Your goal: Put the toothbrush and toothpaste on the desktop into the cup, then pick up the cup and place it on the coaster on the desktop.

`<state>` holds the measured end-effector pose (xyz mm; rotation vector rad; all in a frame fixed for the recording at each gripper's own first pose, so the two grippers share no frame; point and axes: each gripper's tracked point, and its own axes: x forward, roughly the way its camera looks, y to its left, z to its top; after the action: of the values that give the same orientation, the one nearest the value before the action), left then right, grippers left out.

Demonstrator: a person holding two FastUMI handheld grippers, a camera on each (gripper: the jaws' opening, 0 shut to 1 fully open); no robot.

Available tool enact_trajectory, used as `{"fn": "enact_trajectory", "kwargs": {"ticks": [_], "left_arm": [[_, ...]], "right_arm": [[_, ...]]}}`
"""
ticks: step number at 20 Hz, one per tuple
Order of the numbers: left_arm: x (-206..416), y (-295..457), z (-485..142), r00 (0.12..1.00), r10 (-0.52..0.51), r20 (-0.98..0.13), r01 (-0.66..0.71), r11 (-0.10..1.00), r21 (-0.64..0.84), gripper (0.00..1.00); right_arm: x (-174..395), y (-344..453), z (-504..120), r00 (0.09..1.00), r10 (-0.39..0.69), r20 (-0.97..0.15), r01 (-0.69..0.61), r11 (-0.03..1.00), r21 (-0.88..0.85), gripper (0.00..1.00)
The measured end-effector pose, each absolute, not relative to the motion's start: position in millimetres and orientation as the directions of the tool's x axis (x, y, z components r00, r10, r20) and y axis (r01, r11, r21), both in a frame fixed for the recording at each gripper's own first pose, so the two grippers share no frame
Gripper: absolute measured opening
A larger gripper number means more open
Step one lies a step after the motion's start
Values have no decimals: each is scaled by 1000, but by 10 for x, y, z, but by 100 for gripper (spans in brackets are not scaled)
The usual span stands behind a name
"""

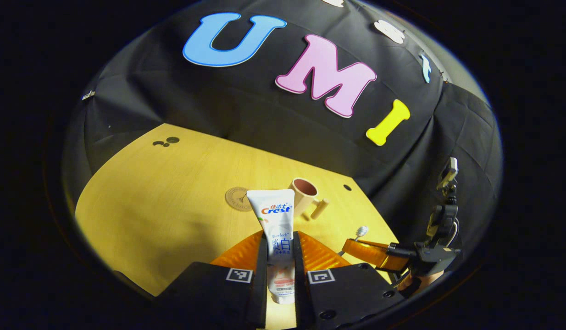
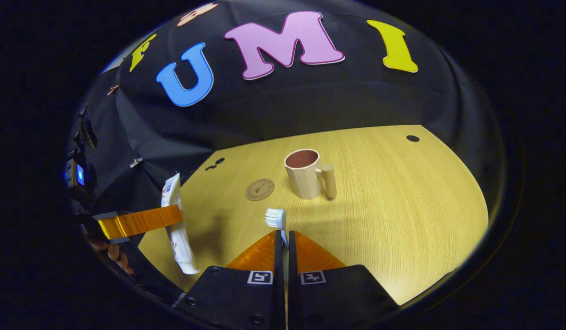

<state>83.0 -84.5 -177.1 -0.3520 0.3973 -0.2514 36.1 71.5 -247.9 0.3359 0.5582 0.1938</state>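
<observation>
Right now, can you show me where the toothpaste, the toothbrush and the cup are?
toothpaste (image 1: pixel 274 215): left gripper view, on the tube's white upper body.
toothbrush (image 2: pixel 276 218): right gripper view, on the white bristle head.
cup (image 2: pixel 305 179): right gripper view, on the beige side wall.

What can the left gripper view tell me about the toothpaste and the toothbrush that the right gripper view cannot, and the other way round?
Left gripper view alone: the toothpaste from the front, upright, with the left gripper shut on it.

Right gripper view alone: the toothbrush head up close, bristles up, with the right gripper shut on its handle; the toothpaste appears side-on, cap downward.

Both: the cup stands empty on the desktop, beside the coaster, not on it.
</observation>
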Motion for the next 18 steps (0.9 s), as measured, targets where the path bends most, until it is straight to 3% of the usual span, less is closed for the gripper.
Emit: {"fn": "enact_trajectory", "kwargs": {"ticks": [5,12,18], "left_arm": [[1310,-1095,-1380,922,-330,-201,235,892,-385,29],[2035,-1375,-622,936,-346,71,343,843,-414,29],[2568,-1536,-580,929,-327,173,370,832,-412,29]], "right_arm": [[520,501,-2083,888,260,-378,-99,913,396,7],[658,178,-1864,918,228,-326,-86,914,397,6],[734,31,-1825,929,219,-298,-89,915,394,7]]}}
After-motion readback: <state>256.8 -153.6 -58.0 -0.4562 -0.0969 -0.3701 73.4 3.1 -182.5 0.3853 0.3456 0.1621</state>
